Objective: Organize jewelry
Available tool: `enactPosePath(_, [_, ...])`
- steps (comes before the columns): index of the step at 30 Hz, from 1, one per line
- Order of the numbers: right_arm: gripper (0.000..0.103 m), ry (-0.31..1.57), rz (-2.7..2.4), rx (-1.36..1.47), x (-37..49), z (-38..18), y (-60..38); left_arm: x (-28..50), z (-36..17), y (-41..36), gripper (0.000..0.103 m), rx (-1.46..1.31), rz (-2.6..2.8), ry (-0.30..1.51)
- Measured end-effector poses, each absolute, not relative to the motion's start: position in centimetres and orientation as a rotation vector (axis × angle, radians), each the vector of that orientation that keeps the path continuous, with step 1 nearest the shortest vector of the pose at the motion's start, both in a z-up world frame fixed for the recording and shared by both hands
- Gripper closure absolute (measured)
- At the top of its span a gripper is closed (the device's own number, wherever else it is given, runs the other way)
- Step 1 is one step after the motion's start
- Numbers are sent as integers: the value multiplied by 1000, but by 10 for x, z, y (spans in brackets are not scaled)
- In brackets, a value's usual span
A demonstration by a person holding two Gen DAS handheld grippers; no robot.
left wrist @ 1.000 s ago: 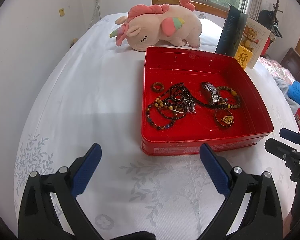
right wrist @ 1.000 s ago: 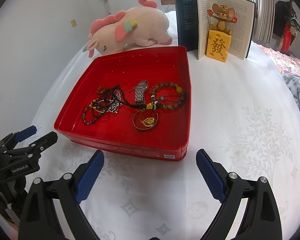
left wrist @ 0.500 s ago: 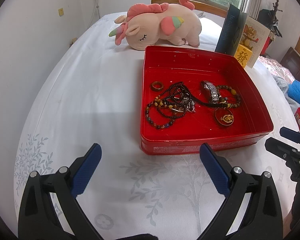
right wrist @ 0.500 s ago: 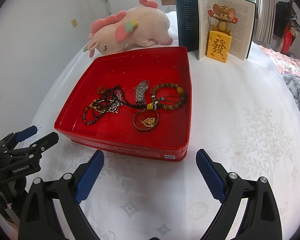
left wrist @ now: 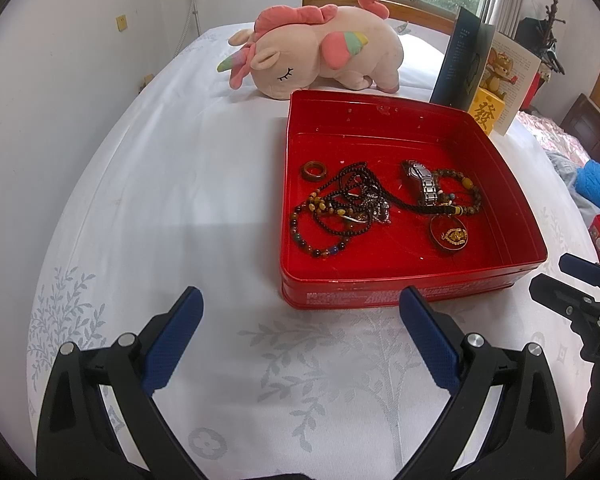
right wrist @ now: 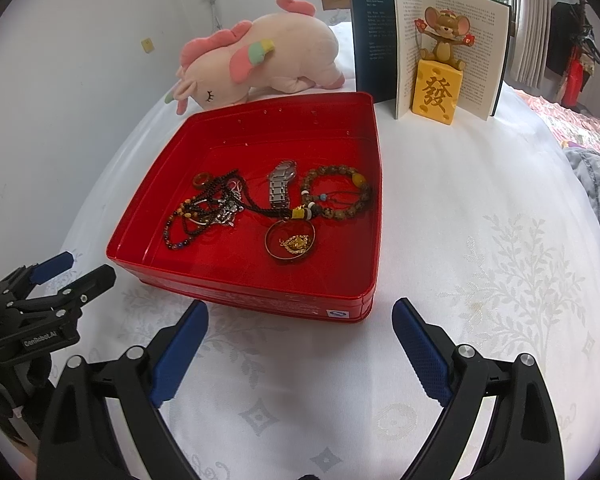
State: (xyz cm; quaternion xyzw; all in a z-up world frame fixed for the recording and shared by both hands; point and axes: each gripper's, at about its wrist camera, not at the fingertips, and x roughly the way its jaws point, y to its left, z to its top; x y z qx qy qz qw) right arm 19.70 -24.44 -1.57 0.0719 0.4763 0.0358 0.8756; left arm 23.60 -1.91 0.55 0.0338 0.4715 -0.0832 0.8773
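Jaws: your left gripper point(left wrist: 300, 312) and your right gripper point(right wrist: 300, 320) are both spread wide and empty, each low over the white patterned bedcover point(left wrist: 180, 200) just short of the tin's near wall.
Container: the shallow square red metal tin point(left wrist: 380, 292) sits lidless on the bedcover in front of you.
Tin, left part: a brown ring point(left wrist: 314, 171) beside a tangle of dark beaded necklaces point(left wrist: 340, 212).
Tin, right part: a silver metal-link watch point(right wrist: 281, 188), a brown bead bracelet point(right wrist: 338, 196) and a round gold pendant point(right wrist: 291, 242) on a black cord.
Behind the tin: a pink plush unicorn point(left wrist: 320, 52), an open book point(right wrist: 428, 36) and a mouse figurine on a yellow block point(right wrist: 436, 80).
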Motion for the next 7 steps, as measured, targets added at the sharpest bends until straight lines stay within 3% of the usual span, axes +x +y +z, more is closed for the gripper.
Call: enactPosePath(7, [10,994,74,148,198,-16,-245,238,3,-19,5,71,-173,995])
